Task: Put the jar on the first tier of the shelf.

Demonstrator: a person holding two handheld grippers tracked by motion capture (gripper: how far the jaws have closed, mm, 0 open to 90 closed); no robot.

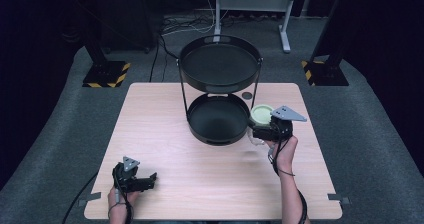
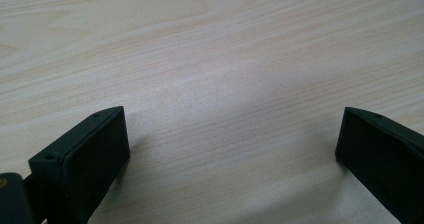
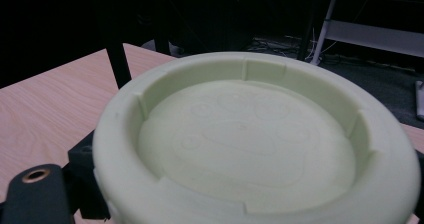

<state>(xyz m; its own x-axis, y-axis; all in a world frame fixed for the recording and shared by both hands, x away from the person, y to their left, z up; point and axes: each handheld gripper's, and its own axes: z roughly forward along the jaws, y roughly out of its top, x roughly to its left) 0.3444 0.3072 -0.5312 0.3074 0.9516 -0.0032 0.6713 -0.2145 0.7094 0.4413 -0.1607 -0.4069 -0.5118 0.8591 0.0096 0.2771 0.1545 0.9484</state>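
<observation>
The right tongs (image 1: 263, 130) grip a pale green round lid (image 1: 261, 114) just right of the lower tray (image 1: 218, 119) of a black 2-tier stand (image 1: 220, 64). The left tongs (image 1: 145, 181) rest wide apart over the near left table (image 1: 200, 174), holding nothing.

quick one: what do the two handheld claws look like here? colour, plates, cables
Both claws, left claw and right claw, are black with blocky jaws. Each carries a grey three-cornered plate on top, and a black cable trails from each back along the forearm. Forearms are bare; no sleeves visible.
</observation>
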